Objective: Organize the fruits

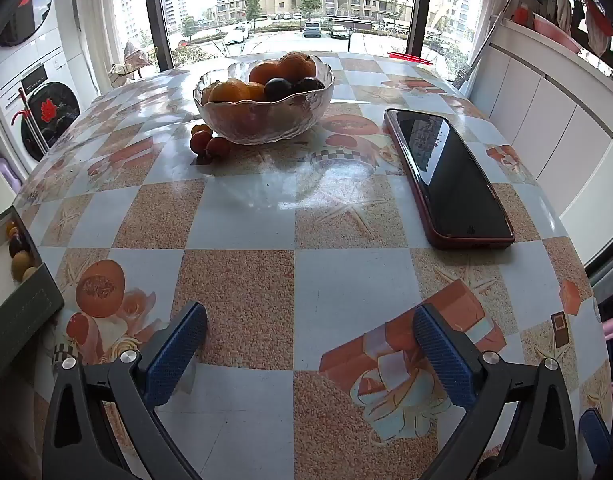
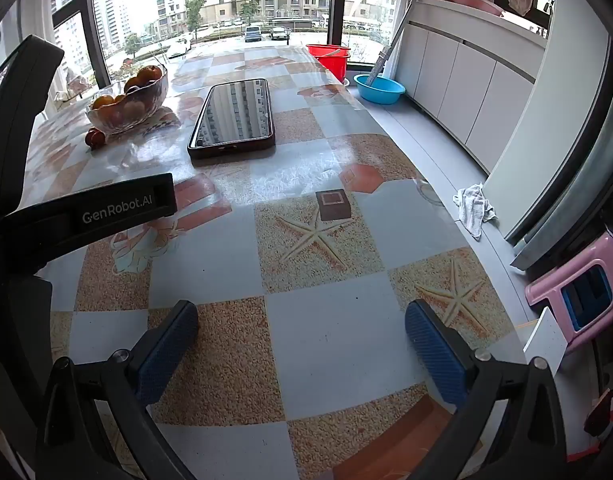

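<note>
Nearest in the left wrist view, the left gripper (image 1: 310, 336) is seen with its jaws spread wide and nothing between them, the blue pads (image 1: 440, 354) poised over the checkered surface (image 1: 346, 280). In the right wrist view the right gripper (image 2: 302, 336) is likewise shown with jaws spread apart and empty above the same patterned cloth, and the black body of the left gripper, marked with a white logo, is seen at the left edge of that view. Farther out, a dark phone (image 1: 446, 172) in a reddish case is laid flat on the surface, screen up, to the right in the left view. Beyond it and to the left, a clear glass bowl (image 1: 262, 116) is set on the surface, filled with oranges (image 1: 234, 90) and dark round fruits (image 1: 278, 88). Three small red fruits (image 1: 206, 142) are left on the cloth just beside the bowl's near left side, seemingly touching its base. At the far end of the surface, large windows are seen, and in the right view a red bucket (image 2: 328, 56) and a blue basin (image 2: 378, 88) are found on the floor beyond the surface.
</note>
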